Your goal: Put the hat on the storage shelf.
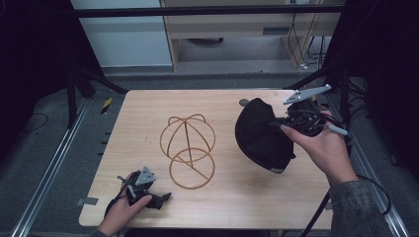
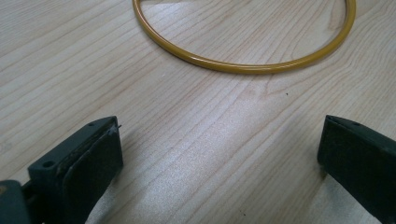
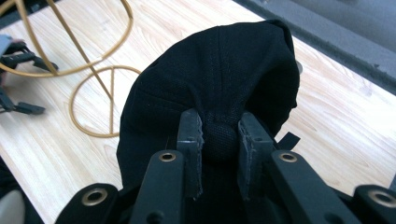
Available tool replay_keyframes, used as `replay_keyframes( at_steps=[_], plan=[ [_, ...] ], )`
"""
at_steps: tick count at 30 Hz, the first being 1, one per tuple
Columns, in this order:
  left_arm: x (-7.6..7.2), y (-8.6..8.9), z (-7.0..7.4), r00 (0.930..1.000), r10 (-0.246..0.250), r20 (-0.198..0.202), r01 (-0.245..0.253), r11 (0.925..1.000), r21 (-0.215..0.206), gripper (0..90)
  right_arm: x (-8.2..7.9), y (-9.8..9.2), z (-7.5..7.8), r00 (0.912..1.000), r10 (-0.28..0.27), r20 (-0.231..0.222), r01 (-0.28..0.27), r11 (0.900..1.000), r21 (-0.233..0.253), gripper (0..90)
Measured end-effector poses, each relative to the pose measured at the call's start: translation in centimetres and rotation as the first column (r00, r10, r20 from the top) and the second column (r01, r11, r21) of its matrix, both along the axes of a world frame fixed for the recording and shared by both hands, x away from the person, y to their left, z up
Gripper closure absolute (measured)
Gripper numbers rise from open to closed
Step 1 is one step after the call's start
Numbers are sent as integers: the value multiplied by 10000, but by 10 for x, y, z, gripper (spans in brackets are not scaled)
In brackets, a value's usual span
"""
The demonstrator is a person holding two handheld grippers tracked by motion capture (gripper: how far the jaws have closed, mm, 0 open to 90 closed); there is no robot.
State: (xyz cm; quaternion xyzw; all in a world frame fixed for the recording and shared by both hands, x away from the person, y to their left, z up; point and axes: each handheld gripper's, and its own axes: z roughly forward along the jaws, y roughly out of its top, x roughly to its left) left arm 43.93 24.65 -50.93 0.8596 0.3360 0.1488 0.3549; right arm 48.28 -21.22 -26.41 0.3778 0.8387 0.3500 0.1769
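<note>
A black cap (image 1: pixel 261 135) hangs tilted above the right half of the wooden table (image 1: pixel 148 106). My right gripper (image 1: pixel 279 125) is shut on a pinch of its fabric; the right gripper view shows the cap (image 3: pixel 219 70) bunched between the two fingers (image 3: pixel 190 140). A yellow wire hat stand (image 1: pixel 188 148) stands at the table's middle, with a round base ring (image 2: pixel 243 65). My left gripper (image 1: pixel 165 196) rests near the front left edge, open, its fingers (image 2: pixel 93 158) wide apart over bare wood just short of the ring.
A small grey disc (image 1: pixel 244 102) lies on the table behind the cap. Metal rails (image 1: pixel 54 158) run along the table's left side, and a dark frame post (image 1: pixel 341 74) stands at the right. A cable (image 1: pixel 316 217) trails from the right hand.
</note>
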Motion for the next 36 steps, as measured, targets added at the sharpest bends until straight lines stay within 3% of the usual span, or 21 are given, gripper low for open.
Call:
replay_keyframes(
  at_steps=[26, 36],
  plan=[
    [0, 0, 0, 10000, -4, -4, 4, 10000, 8, 0, -13, 23, 32, 9941, 826, 704, -876, 9936, 708, 742],
    [0, 0, 0, 10000, -3, -18, 4, 10000, 25, 0, -23, 36, 48, 9871, 1176, 1086, -1251, 9900, 648, 742]
  ],
)
